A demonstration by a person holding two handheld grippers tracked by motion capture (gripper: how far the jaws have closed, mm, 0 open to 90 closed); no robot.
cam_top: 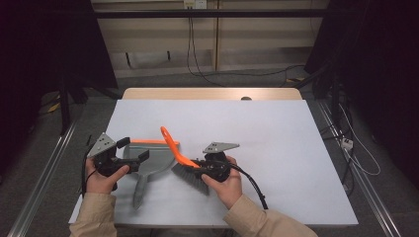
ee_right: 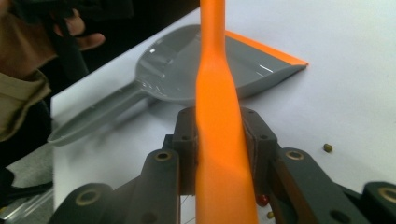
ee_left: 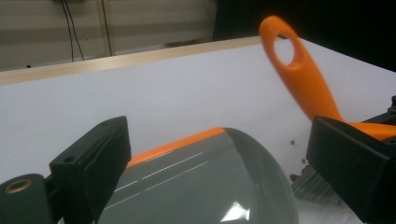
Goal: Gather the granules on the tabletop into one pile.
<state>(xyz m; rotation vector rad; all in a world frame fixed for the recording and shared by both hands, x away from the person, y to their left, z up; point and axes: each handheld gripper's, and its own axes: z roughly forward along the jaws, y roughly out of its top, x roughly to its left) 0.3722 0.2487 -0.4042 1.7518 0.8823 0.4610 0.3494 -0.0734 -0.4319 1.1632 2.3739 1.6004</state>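
White sheeting covered the tabletop [cam_top: 276, 138], with a strip of pale wood showing along its far edge and dark floor, cables and a light wall beyond it. On the near left part of the tabletop lay a grey dustpan [cam_top: 150, 160], its orange lip [cam_top: 148, 142] turned toward the far edge and its long grey handle [cam_top: 140, 192] pointing back toward the person.

The left tongs [cam_top: 134, 149], held in the person's left hand [cam_top: 101, 180], hung just over the left rim of the dustpan with the jaws spread wide apart and nothing between them; in the left gripper view the grey pan [ee_left: 205, 186] lay in the gap below the two black jaws.

The right tongs [cam_top: 198, 163], held in the person's right hand [cam_top: 228, 185], were pressed together on the orange handle of a hand brush [cam_top: 180, 158]. In the right gripper view both jaws squeezed the flat orange handle [ee_right: 219, 140] from either side. The brush handle rose up and to the left, ending in a loop with a hole [ee_left: 286, 46], while the grey bristles [cam_top: 190, 177] rested on the tabletop just beside the right edge of the dustpan.

A few small bits lay on the white surface near the brush: an olive-coloured one [ee_right: 328, 148] to the right of the tongs, and a red one [ee_right: 264, 199] close under the handle.
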